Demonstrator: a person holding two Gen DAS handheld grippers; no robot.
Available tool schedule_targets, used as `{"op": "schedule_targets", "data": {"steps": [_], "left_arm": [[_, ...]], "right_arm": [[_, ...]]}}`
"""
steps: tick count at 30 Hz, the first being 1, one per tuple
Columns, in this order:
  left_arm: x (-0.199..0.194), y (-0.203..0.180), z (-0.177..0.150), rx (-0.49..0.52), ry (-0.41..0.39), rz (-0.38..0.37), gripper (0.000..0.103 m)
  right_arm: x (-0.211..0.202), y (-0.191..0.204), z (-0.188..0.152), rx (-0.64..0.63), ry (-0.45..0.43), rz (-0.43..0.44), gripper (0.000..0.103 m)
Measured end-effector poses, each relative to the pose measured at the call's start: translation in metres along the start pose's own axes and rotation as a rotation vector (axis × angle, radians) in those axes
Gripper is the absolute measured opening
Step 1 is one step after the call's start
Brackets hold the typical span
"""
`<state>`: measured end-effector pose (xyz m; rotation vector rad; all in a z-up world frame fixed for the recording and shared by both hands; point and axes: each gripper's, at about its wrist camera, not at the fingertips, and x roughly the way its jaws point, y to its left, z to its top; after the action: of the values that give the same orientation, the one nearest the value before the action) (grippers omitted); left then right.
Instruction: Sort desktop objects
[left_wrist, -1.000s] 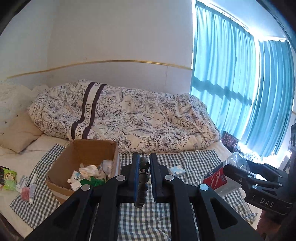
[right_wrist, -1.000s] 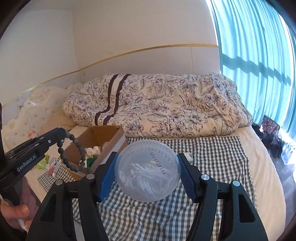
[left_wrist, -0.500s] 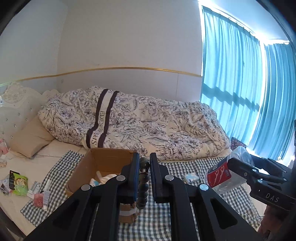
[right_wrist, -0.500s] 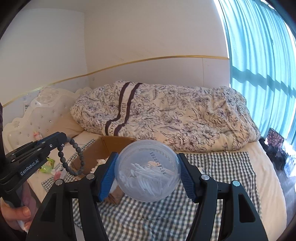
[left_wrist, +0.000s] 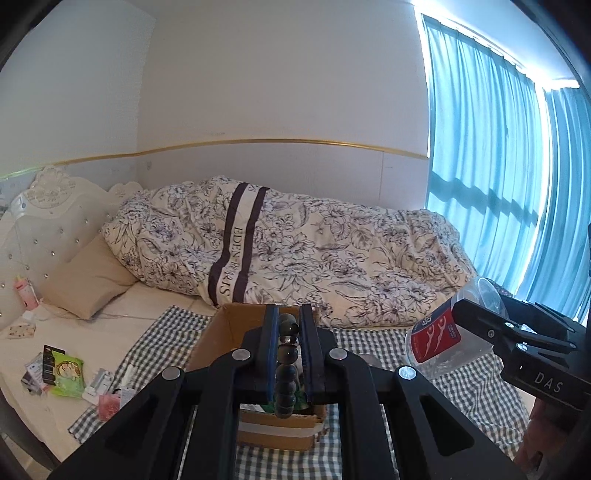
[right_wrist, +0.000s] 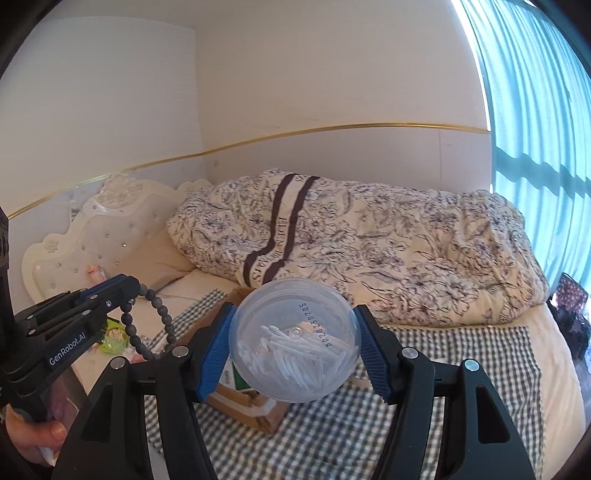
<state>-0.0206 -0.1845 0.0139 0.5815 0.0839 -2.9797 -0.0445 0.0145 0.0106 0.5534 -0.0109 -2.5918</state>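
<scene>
Above the box (left_wrist: 236, 334) on the bed, at 6 o'clock in both views, the left gripper (left_wrist: 289, 354) has its fingers clamped on a bracelet (left_wrist: 286, 365) and the right gripper (right_wrist: 293, 343) on a tub (right_wrist: 293, 341), both mid-carry; next, I judge, lower and release into the box.

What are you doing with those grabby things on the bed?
A person is tidying small things into a cardboard box that sits on a checked cloth on the bed. The left hand-held gripper is shut on a string of dark beads, held up above the box. The right hand-held gripper is squeezing a clear round tub of cotton swabs, also in the air. More little packets lie on the bed to the left.
</scene>
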Motion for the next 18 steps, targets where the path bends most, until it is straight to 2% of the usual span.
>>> {"op": "schedule_targets", "data": {"steps": [12, 18], "left_arm": [[0.015, 0.032, 0.005, -0.011, 0.007, 0.035, 0.011], [0.037, 0.047, 0.004, -0.026, 0.033, 0.032, 0.011]], "right_arm": [[0.038, 0.029, 0.008, -0.022, 0.007, 0.042, 0.064], [0.061, 0.033, 0.006, -0.022, 0.027, 0.050, 0.063]]}}
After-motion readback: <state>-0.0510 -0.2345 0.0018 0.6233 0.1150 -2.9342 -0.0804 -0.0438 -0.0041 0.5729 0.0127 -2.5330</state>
